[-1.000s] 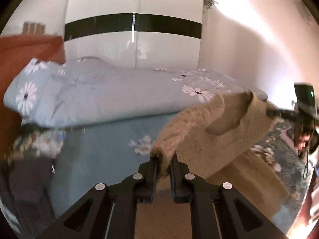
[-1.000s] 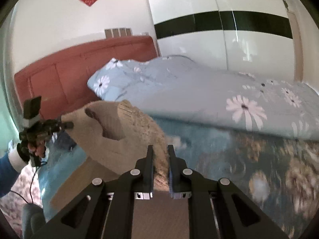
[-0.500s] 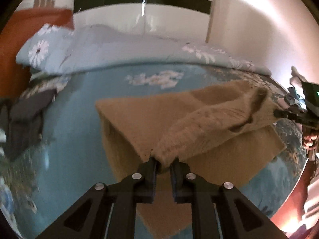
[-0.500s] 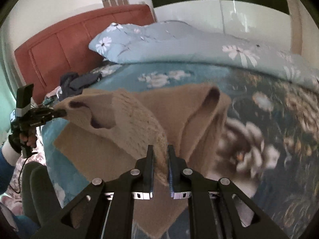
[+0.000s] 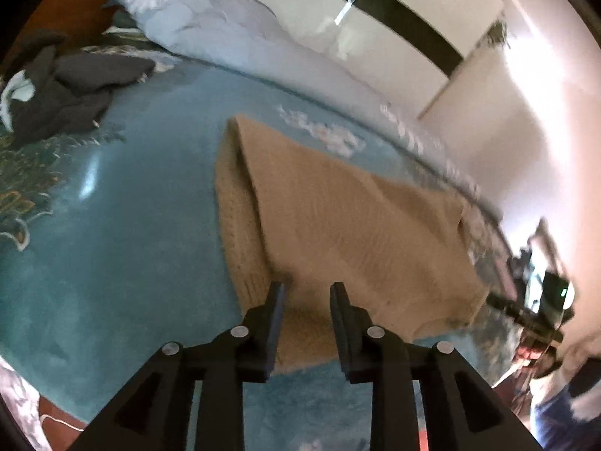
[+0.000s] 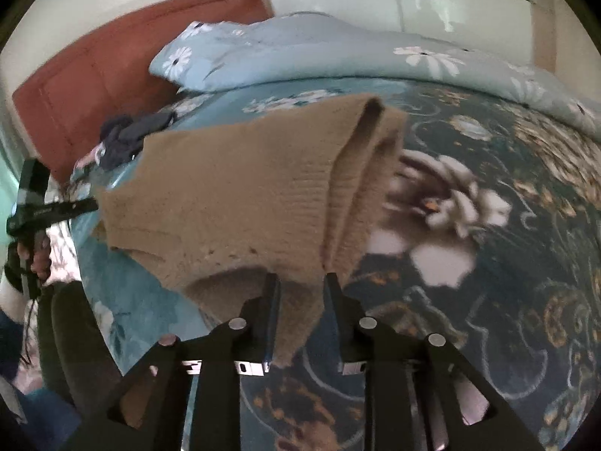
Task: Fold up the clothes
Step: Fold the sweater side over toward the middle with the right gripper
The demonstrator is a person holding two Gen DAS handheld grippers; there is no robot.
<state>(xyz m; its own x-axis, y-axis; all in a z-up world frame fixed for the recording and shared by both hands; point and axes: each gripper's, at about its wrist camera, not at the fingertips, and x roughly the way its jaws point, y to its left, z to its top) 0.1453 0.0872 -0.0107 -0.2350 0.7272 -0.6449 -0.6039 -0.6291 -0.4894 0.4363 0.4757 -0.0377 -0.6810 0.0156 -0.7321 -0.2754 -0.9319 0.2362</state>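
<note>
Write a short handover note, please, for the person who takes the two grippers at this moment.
Left gripper: open, at the near edge of the tan sweater.
Right gripper: open, the sweater's near corner between its fingers.
The sweater lies on the bed, folded over on itself.
Dark clothes wait near the headboard.
Left: finish the sweater, then the dark pile.

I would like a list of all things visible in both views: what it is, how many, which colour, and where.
sweater: one, tan knit, lying folded on the bed, near edge between both grippers' fingers
bedspread: one, teal with flowers, covering the bed
duvet: one, pale blue with white daisies, along the far side
dark clothes: one pile, grey-black, near the headboard
headboard: one, red-brown, at the bed's end
wardrobe: one, white with black band, behind the bed
left gripper: black, open
right gripper: black, open
</note>
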